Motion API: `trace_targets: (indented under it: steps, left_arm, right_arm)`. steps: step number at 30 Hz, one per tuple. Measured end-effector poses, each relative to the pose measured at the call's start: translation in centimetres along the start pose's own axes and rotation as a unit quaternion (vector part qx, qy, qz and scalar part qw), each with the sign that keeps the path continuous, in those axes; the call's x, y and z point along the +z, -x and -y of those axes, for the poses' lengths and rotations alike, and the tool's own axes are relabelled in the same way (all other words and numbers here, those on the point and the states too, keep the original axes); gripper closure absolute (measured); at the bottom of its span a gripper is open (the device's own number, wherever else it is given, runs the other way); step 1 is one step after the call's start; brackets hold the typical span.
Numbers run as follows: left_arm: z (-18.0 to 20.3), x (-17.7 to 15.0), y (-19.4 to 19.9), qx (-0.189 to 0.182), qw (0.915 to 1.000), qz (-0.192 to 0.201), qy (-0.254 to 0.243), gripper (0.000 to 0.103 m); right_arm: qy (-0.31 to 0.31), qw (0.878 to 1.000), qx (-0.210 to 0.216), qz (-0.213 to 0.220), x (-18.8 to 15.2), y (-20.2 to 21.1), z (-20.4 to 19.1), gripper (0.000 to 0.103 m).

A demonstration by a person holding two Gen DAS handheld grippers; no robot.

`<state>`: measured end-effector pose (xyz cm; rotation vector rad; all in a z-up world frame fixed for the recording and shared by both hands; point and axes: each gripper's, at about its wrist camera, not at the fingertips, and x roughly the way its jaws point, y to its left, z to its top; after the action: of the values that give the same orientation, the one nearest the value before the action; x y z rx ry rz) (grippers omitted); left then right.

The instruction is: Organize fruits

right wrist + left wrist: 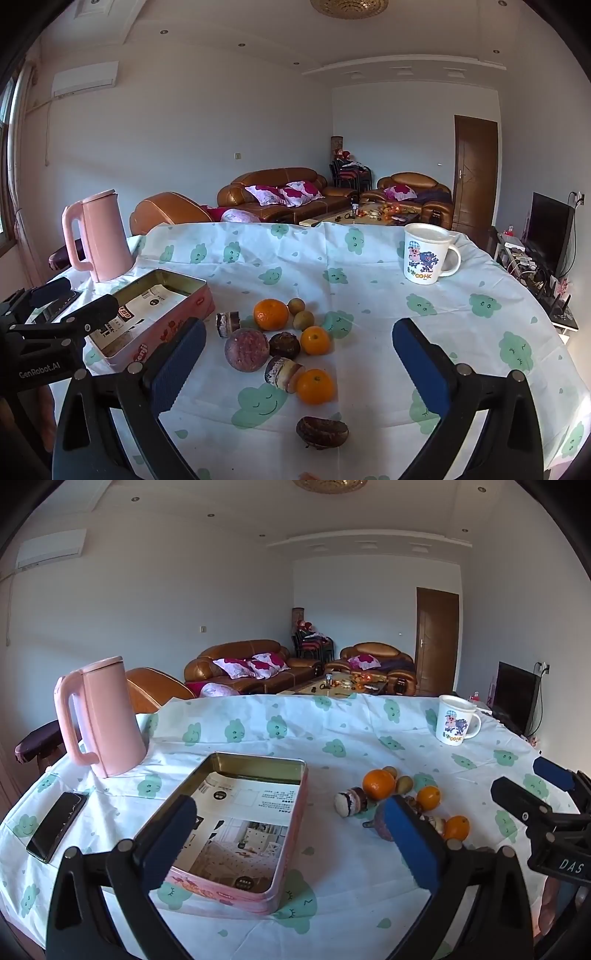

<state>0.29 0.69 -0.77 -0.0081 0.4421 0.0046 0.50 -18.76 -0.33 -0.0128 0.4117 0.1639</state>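
Observation:
A pink tin box (pixel 284 853) with a printed sheet inside lies open on the table; it also shows in the right wrist view (pixel 173 325). Fruits lie in a loose cluster to its right: three oranges (pixel 270 314) (pixel 315 340) (pixel 315 386), two small kiwis (pixel 303 319), a purple passion fruit (pixel 246 349), and dark round pieces (pixel 322 432). My left gripper (pixel 291 838) is open and empty above the box. My right gripper (pixel 299 365) is open and empty over the fruit cluster.
A pink kettle (pixel 101 716) stands at the back left. A black phone (pixel 57 825) lies left of the box. A white cartoon mug (pixel 428 254) stands at the back right. The table has a cloud-print cloth (pixel 461 314). Sofas stand beyond.

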Motion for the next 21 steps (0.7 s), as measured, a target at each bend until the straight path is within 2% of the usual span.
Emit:
trace_targets:
  steps: [21]
  left_arm:
    - [-0.42, -0.14, 0.04, 0.001, 1.0, 0.001, 0.003, 0.0]
  right_arm:
    - [-0.009, 1.0, -0.002, 0.003, 0.07, 0.22, 0.07, 0.001]
